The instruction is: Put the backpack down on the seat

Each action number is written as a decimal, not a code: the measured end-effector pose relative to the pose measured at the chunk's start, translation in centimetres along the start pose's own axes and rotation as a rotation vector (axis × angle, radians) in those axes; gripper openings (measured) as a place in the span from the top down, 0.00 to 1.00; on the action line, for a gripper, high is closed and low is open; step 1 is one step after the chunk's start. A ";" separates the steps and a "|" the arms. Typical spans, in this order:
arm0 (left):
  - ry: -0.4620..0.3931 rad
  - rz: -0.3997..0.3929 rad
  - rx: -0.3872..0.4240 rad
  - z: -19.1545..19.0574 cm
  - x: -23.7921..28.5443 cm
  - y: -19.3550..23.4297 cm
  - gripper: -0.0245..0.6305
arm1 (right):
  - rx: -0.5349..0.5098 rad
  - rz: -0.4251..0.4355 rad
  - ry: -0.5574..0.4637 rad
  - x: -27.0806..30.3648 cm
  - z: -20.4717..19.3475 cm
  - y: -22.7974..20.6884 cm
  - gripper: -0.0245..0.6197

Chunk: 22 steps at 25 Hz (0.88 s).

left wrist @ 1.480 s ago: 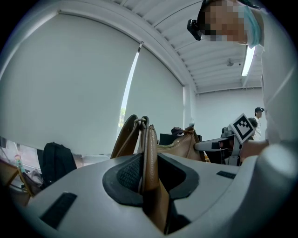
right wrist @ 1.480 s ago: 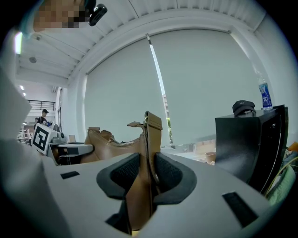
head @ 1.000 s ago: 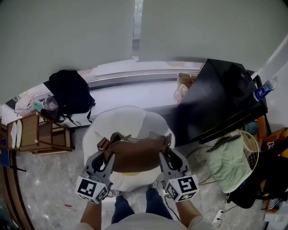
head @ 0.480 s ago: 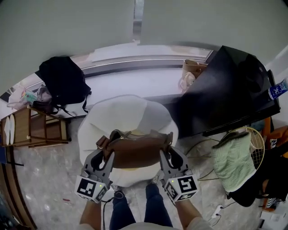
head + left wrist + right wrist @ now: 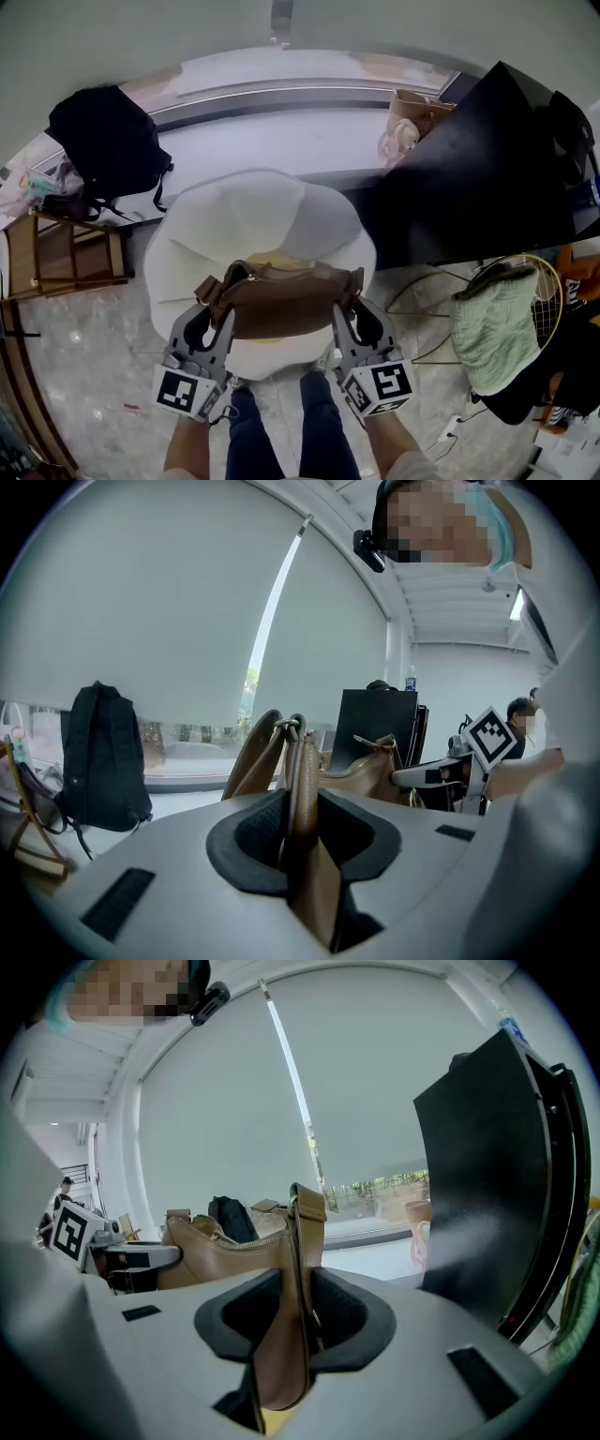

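Backpack (image 5: 286, 305): brown leather, soft-bodied, zip along the top, a strap at each end.

Change: over the last second it has been lowered toward the white seat (image 5: 253, 211), which now spreads wider beneath it in the head view. Neither grip has altered.

Position: slung level over the seat's near edge. Contact with the cushion cannot be told.

Left hand-held gripper (image 5: 217, 317): clamped on the left strap (image 5: 302, 761).

Right hand-held gripper (image 5: 345, 317): clamped on the right strap (image 5: 298, 1241).

Judgement: set-down nearly reached, release not yet made. The body sags slightly and will likely slump when freed.
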<state>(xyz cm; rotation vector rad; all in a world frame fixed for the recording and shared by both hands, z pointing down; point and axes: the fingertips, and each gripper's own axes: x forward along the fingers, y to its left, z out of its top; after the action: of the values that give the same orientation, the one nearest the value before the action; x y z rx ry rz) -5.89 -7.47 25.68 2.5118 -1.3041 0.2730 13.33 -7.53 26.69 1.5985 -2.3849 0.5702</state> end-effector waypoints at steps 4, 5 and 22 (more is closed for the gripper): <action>0.009 0.007 -0.037 -2.5 1.8 0.9 0.80 | 0.011 -0.009 0.016 2.0 -2.4 -1.2 0.76; 0.010 0.009 -0.043 -3.2 2.2 1.2 0.80 | 0.012 -0.010 0.017 2.5 -3.0 -1.4 0.76; 0.049 0.000 -0.046 -13.5 7.6 3.4 0.80 | -0.002 -0.013 0.056 7.8 -12.9 -4.8 0.76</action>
<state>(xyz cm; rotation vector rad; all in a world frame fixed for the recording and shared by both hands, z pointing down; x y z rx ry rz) -4.78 -10.50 41.18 2.4514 -1.2765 0.2984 14.27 -10.08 42.27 1.5740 -2.3326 0.6016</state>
